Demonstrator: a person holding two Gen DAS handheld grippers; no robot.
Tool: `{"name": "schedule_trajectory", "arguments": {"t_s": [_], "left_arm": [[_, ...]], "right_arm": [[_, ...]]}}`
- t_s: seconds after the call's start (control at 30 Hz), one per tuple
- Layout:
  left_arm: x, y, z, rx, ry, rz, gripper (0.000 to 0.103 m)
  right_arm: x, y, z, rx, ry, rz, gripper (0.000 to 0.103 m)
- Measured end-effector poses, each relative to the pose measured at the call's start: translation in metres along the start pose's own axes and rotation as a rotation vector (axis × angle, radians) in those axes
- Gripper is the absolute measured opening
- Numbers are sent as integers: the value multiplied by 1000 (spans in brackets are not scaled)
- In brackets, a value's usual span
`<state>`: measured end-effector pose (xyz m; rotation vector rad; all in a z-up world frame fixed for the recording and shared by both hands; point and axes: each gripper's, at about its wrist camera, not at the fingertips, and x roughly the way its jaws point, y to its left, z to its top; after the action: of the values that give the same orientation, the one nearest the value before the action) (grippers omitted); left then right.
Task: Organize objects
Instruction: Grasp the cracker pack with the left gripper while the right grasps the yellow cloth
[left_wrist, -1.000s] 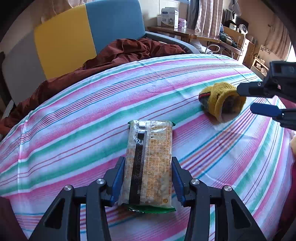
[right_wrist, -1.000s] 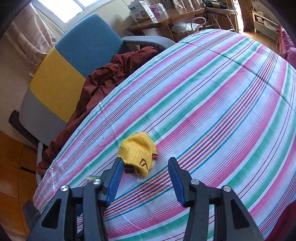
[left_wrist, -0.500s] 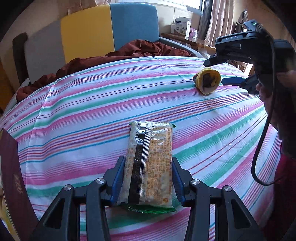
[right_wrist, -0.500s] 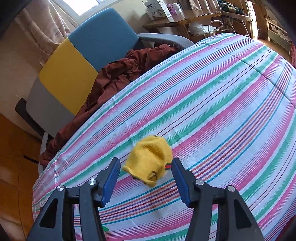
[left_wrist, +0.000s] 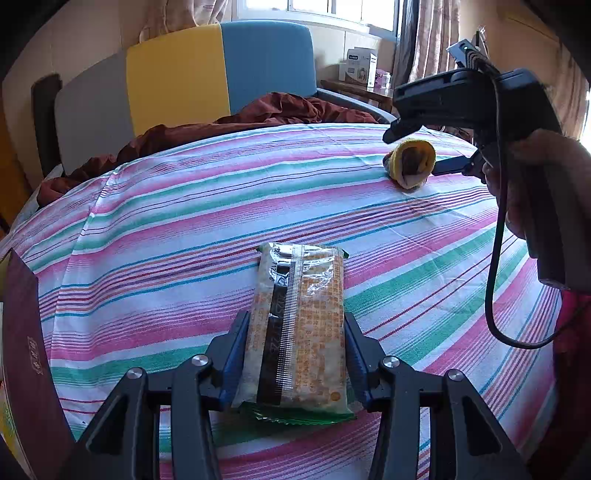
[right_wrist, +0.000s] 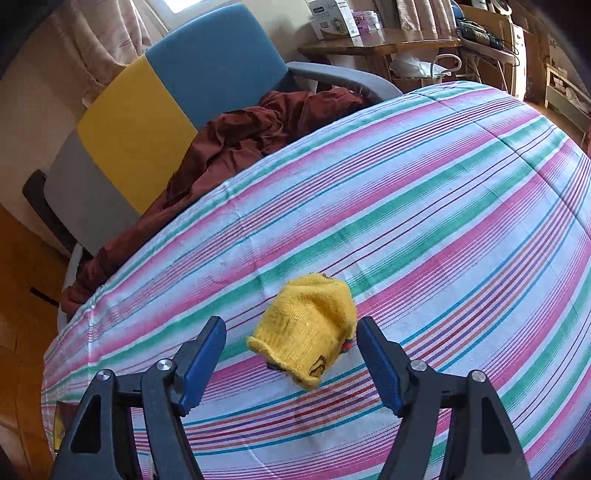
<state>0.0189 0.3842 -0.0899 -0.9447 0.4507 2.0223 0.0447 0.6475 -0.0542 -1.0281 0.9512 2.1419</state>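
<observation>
My left gripper (left_wrist: 295, 332) is shut on a long snack packet (left_wrist: 297, 321) with orange print and a green end, held just above the striped bed cover (left_wrist: 166, 229). A rolled yellow sock (right_wrist: 306, 339) lies on the cover (right_wrist: 424, 221) between the blue fingers (right_wrist: 203, 354) of my right gripper (right_wrist: 291, 354), which is open around it without touching. In the left wrist view the sock (left_wrist: 412, 162) sits at the far right with the right gripper (left_wrist: 424, 151) over it.
A dark red blanket (right_wrist: 258, 129) is heaped against a grey, yellow and blue headboard (left_wrist: 177, 81). A maroon book (left_wrist: 26, 350) stands at the left edge. A wooden desk with boxes (right_wrist: 369, 37) is behind the bed.
My left gripper has pulled back and left with the packet. My right gripper has moved closer to the sock, which now sits between its open fingers.
</observation>
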Motion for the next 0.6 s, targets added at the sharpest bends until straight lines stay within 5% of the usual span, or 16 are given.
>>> {"name": "schedule_trajectory", "arguments": {"t_s": [0.07,0.17,0.4,0.6], "left_arm": [[-1,-1,0,2,-3,3,49],[-1,-1,0,0,-5,3,48],[-9,2,-2,-8,15,29,48],[-32,8,-5,-52,20,38,48]], "right_arm": [[6,2,-2,-35,15,-32,44],[6,2,-3,-62,12,-59,31],[3,36,-12,-209,34,63,29],[9,56,-24,-303,66,77,29]]}}
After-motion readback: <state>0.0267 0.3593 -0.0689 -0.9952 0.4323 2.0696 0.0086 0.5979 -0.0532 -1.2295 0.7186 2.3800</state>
